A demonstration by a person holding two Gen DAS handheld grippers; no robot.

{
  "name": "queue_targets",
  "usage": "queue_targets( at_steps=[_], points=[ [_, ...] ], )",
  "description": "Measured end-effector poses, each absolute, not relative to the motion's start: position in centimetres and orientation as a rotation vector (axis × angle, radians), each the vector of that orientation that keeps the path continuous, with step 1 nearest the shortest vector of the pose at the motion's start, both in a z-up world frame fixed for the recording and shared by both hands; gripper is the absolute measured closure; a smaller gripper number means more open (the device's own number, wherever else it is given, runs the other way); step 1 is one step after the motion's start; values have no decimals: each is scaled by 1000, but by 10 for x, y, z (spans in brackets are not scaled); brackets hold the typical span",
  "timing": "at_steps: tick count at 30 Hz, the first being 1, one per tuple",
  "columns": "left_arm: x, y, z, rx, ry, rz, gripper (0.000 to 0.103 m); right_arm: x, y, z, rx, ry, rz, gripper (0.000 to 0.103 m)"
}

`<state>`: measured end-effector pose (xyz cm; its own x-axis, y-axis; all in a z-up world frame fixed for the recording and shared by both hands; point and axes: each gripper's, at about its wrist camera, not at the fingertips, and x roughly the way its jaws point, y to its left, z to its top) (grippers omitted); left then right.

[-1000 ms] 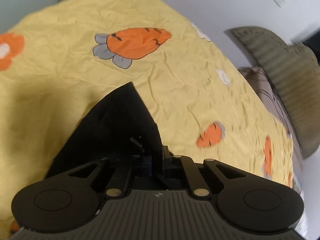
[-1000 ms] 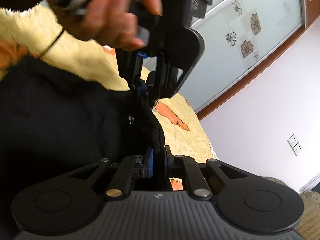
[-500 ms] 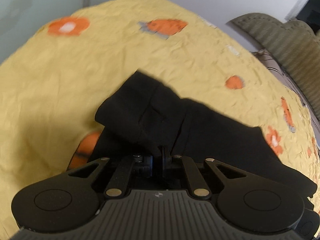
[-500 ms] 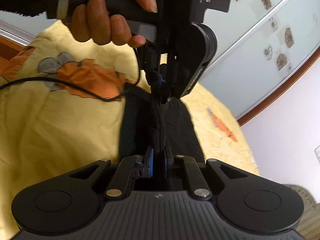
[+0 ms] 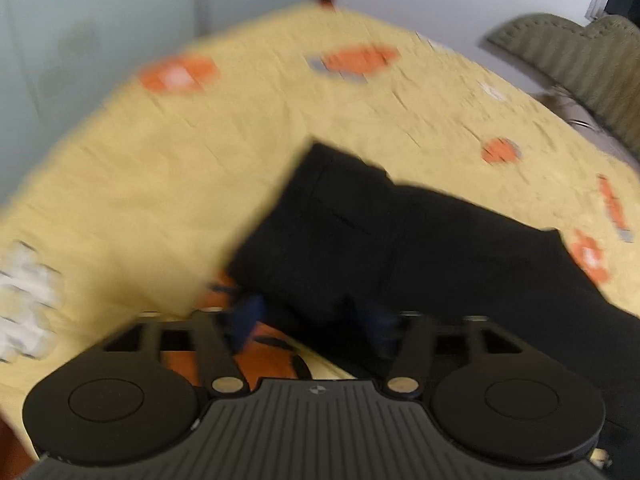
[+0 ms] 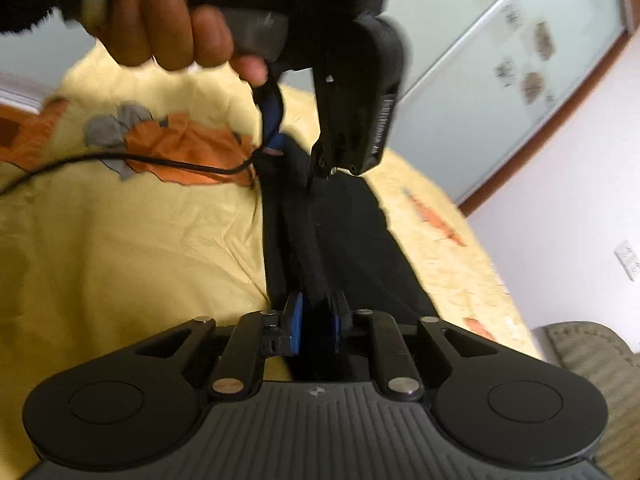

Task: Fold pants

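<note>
Blur, cropping and cover across both wrist views

The left wrist view is motion-smeared: the blue fingertips (image 5: 249, 322) of the left hand-held gripper (image 5: 316, 320) are soft smudges, and the prints on the yellow bedspread (image 5: 168, 184) lose their outlines. The black pants (image 5: 400, 248) run out past the right edge, and the gripper body covers their near edge. A white patch (image 5: 24, 300) at the left edge is too blurred to identify. In the right wrist view, the pants (image 6: 340, 240) pass under the right hand-held gripper (image 6: 316, 324), so how firmly its pads press the fabric cannot be told. The hand (image 6: 176, 32) is cropped at the top, and the printing on the gripper it holds is unreadable.
</note>
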<state>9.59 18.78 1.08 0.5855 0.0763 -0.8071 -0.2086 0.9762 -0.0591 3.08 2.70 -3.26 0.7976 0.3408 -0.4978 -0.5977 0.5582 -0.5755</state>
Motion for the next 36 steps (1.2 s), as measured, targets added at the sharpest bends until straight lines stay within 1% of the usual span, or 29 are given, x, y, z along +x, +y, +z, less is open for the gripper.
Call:
queue_targets(
  at_steps=[1,2,4,6,9,10,12,14,16,19,20,23,26,28,30,32,33,34,35,36],
  points=[
    [88,184,18,-103,882,211,21,22,17,-26,-765,359,556,89],
    [82,180,24,-63,846,239,19,14,4,-19,-715,379,544,89],
    [73,168,35,4,799,240,19,-1,-30,-9,-607,436,501,89],
    [70,150,44,50,797,140,18,-12,-70,1,-470,511,440,89],
    [65,107,48,138,790,-73,17,-17,-144,13,-143,621,308,88],
    [62,89,46,193,773,-145,14,-17,-172,16,-4,642,270,88],
    [55,50,39,329,734,-265,13,-17,-203,16,115,642,209,88],
    [43,14,27,455,671,-363,13,-14,-206,11,-3,630,110,88],
    [32,-11,16,546,621,-428,13,-4,-189,-2,-208,653,60,81],
    [25,-34,-1,626,579,-498,14,1,-169,-21,-427,658,69,79],
    [25,-39,-7,649,583,-497,16,2,-164,-25,-466,657,79,79],
    [27,-46,-19,703,583,-512,17,6,-159,-34,-508,664,88,79],
    [27,-50,-29,749,599,-560,19,6,-161,-44,-613,683,93,78],
    [29,-59,-34,767,609,-589,19,9,-156,-51,-652,658,82,72],
    [30,-63,-41,786,609,-609,21,16,-157,-56,-649,642,75,71],
    [33,-70,-48,794,599,-607,26,21,-159,-55,-625,630,78,72],
    [34,-71,-49,786,590,-607,27,22,-160,-53,-614,624,81,80],
    [36,-70,-49,768,585,-607,35,22,-159,-52,-604,620,90,93],
    [39,-70,-49,750,595,-608,49,24,-160,-51,-600,620,95,94],
    [43,-70,-48,724,615,-614,56,22,-159,-51,-608,612,94,96]
  ],
)
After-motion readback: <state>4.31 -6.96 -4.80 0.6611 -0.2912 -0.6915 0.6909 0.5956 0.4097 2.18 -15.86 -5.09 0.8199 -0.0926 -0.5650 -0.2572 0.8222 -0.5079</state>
